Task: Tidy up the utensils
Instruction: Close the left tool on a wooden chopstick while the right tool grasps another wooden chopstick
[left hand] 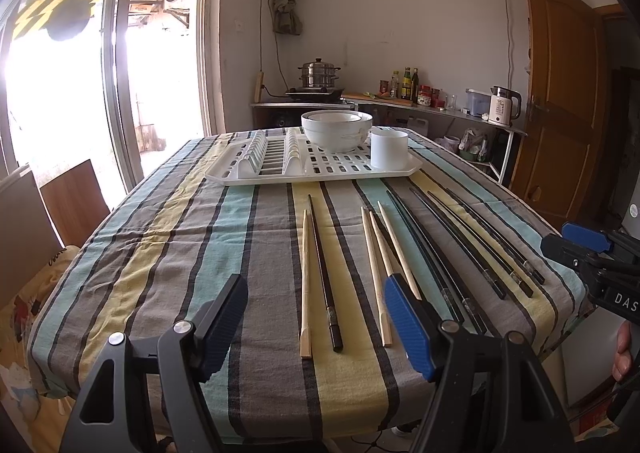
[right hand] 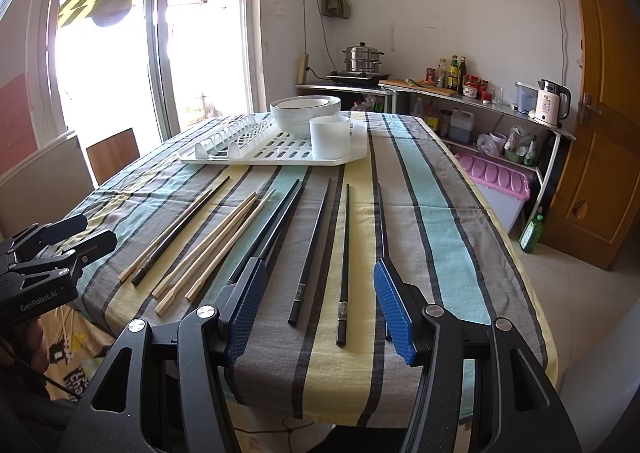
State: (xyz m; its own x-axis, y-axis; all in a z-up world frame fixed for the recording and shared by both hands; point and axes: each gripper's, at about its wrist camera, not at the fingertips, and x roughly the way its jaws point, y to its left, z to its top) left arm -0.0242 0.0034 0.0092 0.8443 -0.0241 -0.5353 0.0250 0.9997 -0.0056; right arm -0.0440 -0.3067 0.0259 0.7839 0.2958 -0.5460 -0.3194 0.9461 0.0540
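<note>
— Several chopsticks lie loose on the bench ahead of my fingers, none picked up. Between the left gripper fingers I see one pale wooden chopstick beside a dark chopstick; just past its right finger lie three more wooden ones.

— And the right side?

— The right gripper frames two black chopsticks, with another half hidden behind its right finger. Both grippers stand wide open, holding nothing, hovering at the near edge. I judge they are spread this way so I can choose a stick and close across it.

— Where would they go?

— Probably the white cup, straight beyond the fingers on the drying rack, next to the stacked bowls. The sticks point that way, handles towards me, so they should be easy to pinch.

— The surface?

— A striped cloth, slightly wrinkled; thin sticks may roll. Behind are a glass door, a steamer pot, bottles, a kettle and a wooden door.
</note>
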